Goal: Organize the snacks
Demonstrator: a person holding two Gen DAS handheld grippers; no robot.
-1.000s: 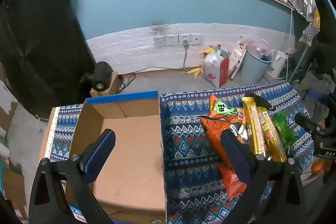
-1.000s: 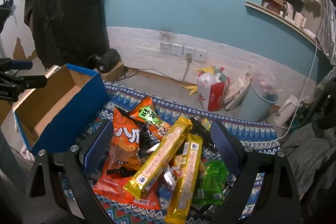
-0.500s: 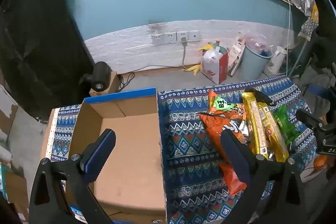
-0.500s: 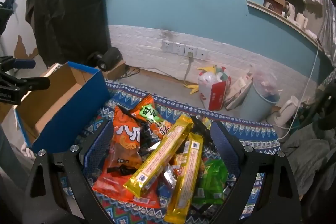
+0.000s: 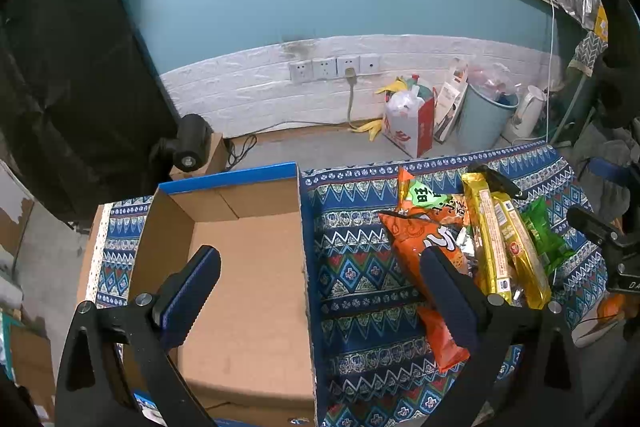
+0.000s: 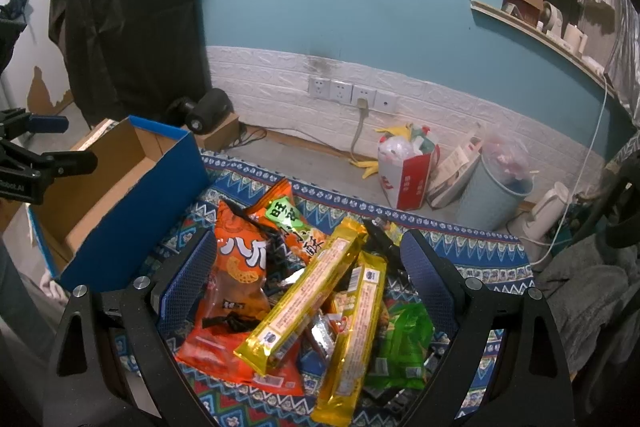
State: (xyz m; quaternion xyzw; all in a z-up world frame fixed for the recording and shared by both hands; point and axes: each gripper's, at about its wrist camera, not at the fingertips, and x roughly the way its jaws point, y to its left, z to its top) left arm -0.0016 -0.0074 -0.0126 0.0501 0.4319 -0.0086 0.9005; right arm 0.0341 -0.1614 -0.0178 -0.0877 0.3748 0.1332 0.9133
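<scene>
An empty cardboard box [image 5: 244, 267] with blue outer walls stands on the patterned cloth [image 5: 352, 267]; it also shows at the left of the right wrist view [image 6: 132, 203]. A snack pile lies to its right: a big orange bag [image 6: 236, 291], a smaller orange bag [image 6: 292, 223], two long yellow packs [image 6: 308, 299], a green pack [image 6: 404, 351]. My left gripper [image 5: 320, 291] is open and empty above the box's right wall. My right gripper [image 6: 308, 283] is open and empty, hovering over the pile.
Beyond the cloth's far edge is bare floor, a white brick wall with sockets [image 5: 336, 67], a red-white bag [image 6: 404, 175], a blue bin [image 6: 496, 187] and a white kettle [image 6: 544, 211]. A black roller sits on a small box [image 5: 192, 147].
Both views have shifted only slightly; the grippers stay open and empty. The snacks and the box have not moved.
</scene>
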